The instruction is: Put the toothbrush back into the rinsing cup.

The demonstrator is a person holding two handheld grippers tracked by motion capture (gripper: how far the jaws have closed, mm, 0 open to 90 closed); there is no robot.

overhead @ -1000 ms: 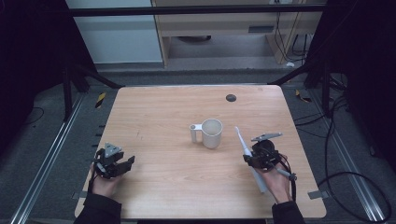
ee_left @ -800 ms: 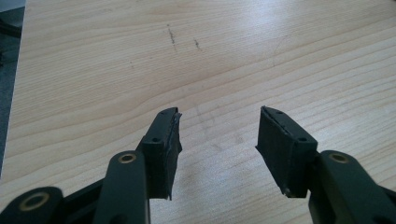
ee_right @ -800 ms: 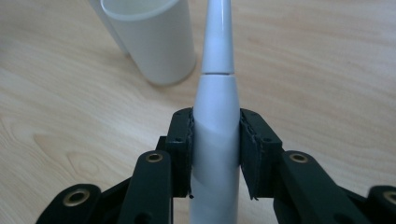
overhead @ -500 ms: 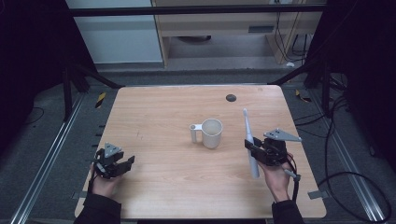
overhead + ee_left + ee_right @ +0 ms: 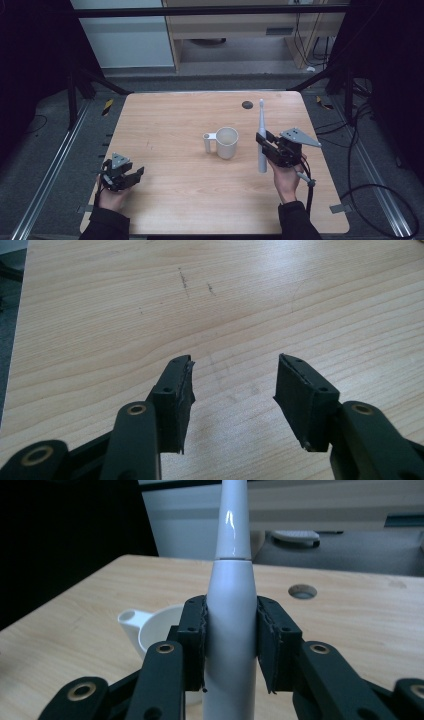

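A: Right hand-held gripper (image 5: 266,145) noted clamped on slim white plastic electric toothbrush (image 5: 261,137), both black pads pressed against the thicker handle just below the seam with the neck. Seen plainly in right gripper view (image 5: 230,645), toothbrush (image 5: 231,630) upright between the jaws.

B: Position of toothbrush?

A: Held off the light wooden surface (image 5: 175,125), near vertical, brush end up, toward the right side. Just to the right of the white ceramic mug with side handle (image 5: 226,142), not touching it. Mug (image 5: 155,630) visible behind the left jaw in right gripper view.

B: Left side?

A: Left hand-held gripper (image 5: 125,175) parked low near the front left corner, jaws apart, nothing between them. Bare wood grain and a few faint scratches recorded in left gripper view (image 5: 232,390).

B: Step in hand?

A: Judged as carry stage: toothbrush gripped and upright, mug mouth open and empty as far as could be seen. Likely aim: toothbrush stood in the mug.

B: Next move?

A: Judged to call for a lift so the lower end clears the rim, a short shift left over the opening, then a straight descent before release. Risk noted: rim clipped, light mug tipped or pushed.
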